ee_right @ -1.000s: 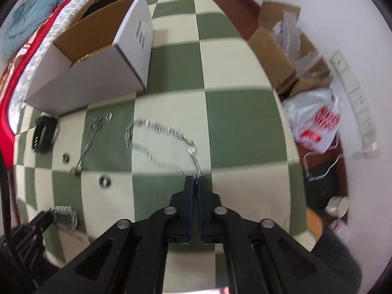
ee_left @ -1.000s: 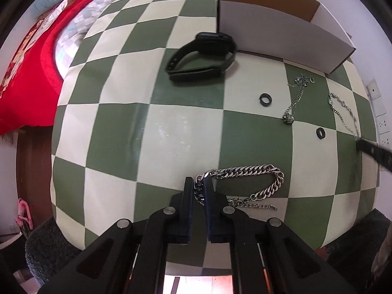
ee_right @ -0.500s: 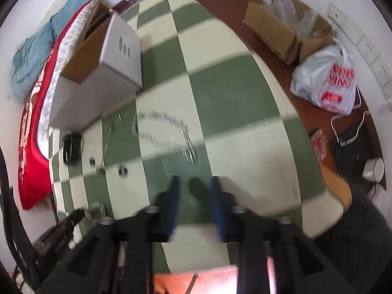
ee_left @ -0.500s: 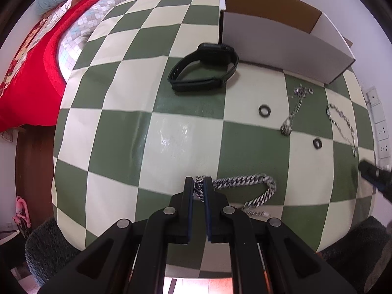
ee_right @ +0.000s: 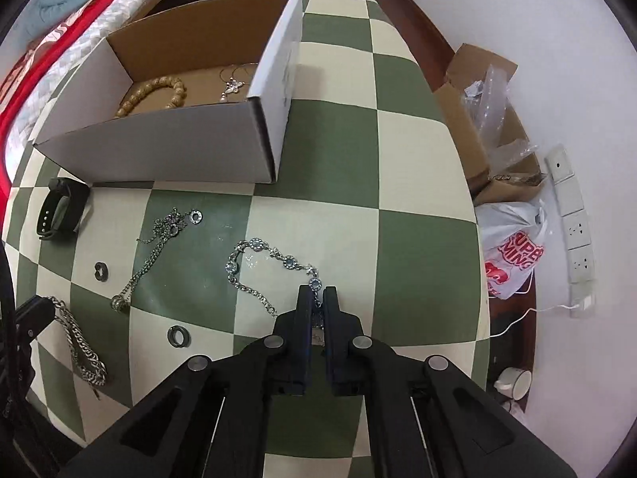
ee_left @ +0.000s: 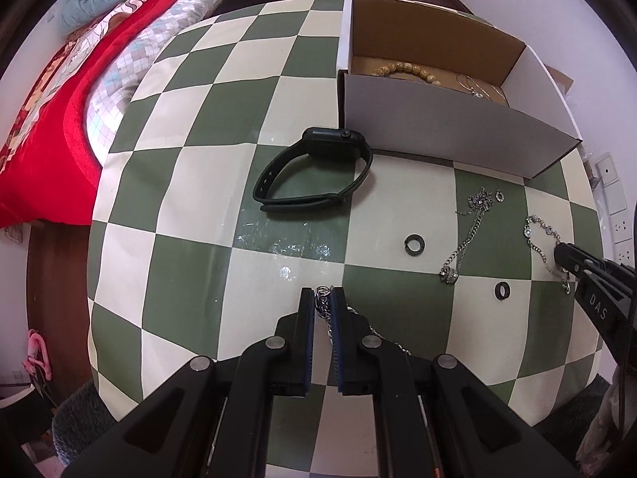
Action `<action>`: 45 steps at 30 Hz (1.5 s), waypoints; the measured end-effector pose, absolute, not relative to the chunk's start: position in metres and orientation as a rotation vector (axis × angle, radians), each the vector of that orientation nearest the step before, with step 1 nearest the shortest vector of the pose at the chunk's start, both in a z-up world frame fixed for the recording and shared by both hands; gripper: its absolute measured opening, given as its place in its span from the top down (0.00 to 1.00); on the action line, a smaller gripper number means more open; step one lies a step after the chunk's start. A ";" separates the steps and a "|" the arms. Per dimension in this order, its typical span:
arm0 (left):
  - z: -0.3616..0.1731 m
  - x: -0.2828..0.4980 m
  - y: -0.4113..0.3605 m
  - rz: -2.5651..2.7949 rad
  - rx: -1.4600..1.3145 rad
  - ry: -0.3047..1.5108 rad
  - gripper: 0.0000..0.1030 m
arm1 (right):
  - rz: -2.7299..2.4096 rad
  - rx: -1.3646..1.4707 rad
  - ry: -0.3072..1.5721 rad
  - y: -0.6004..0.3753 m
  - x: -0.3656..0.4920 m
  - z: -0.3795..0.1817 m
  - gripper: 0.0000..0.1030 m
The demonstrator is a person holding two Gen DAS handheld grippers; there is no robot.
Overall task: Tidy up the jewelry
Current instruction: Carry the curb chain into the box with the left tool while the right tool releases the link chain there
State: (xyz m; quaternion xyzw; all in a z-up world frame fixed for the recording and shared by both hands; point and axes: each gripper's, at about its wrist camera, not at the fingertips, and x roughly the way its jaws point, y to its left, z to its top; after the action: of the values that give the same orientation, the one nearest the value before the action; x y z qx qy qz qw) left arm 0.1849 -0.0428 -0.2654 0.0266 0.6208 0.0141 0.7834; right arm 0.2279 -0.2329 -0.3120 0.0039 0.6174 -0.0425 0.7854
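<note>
The heavy curb chain (ee_left: 323, 306), which a second ago lay spread on the table, now hangs bunched between the left gripper (ee_left: 323, 298) pads, clamped. The gem-link bracelet (ee_right: 254, 275), loose half a second ago, has its end pinched in the nearly closed right gripper (ee_right: 317, 296); whether it is lifted is hard to judge. Its loop lies on the green-and-cream checked tablecloth (ee_right: 418, 183). Beyond stand the open cardboard box (ee_right: 167, 147), a black watch (ee_left: 314, 175), two dark rings, and a red bedspread (ee_left: 43, 119).
</note>
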 end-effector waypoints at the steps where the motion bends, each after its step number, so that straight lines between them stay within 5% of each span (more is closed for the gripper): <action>1: -0.266 0.186 -0.042 0.030 0.055 1.341 0.95 | -0.092 0.033 1.328 -0.236 0.226 -0.311 0.96; 13: -0.233 0.178 -0.034 -0.008 0.010 1.298 0.95 | -0.003 0.312 1.198 -0.267 0.183 -0.247 0.98; 45: -0.105 0.209 -0.053 -0.131 -0.066 1.111 0.95 | 0.142 0.328 1.019 -0.238 0.198 -0.109 0.99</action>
State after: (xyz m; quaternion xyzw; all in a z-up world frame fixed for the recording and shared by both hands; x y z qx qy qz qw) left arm 0.2094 -0.0528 -0.1054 -0.0311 0.5268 -0.0621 0.8471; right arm 0.1975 -0.2383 -0.1085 0.1563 0.4851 0.0675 0.8577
